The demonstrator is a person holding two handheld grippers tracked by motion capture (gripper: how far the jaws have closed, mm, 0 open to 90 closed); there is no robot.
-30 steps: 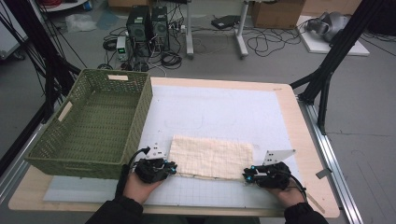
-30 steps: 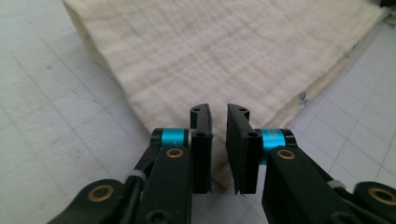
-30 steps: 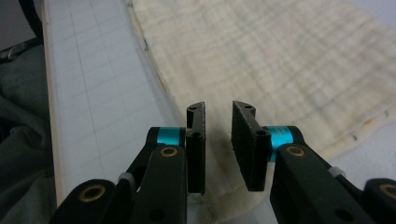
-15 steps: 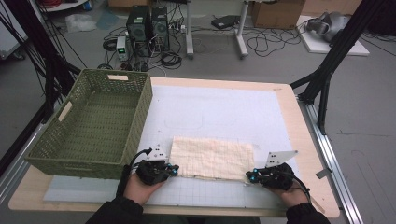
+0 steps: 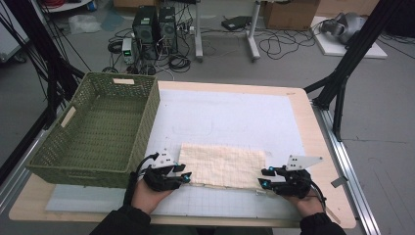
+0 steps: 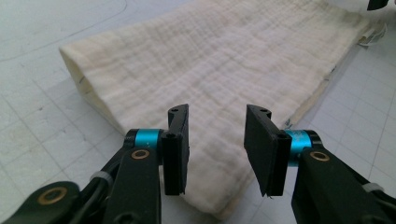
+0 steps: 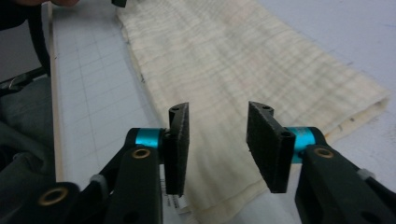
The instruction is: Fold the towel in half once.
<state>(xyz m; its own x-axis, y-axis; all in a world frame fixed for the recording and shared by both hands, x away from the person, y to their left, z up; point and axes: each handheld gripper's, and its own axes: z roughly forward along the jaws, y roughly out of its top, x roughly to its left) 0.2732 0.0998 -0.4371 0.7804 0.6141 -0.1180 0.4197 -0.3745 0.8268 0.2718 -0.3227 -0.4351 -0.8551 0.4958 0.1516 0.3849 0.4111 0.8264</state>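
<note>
A folded cream cloth lies flat on the white gridded mat near the table's front edge. My left gripper sits at the cloth's near left corner and my right gripper at its near right corner. In the left gripper view the left gripper is open, with the cloth lying under and between its pads, which do not press on it. The right gripper stands the same way over the cloth. Both pairs of jaws have just been opening.
A green woven basket stands on the left side of the table, its near wall close to my left hand. The white mat stretches behind the cloth. Black stand legs rise beyond the table's right edge.
My right hand has edged slightly to the right. The left hand and the cloth keep their places.
</note>
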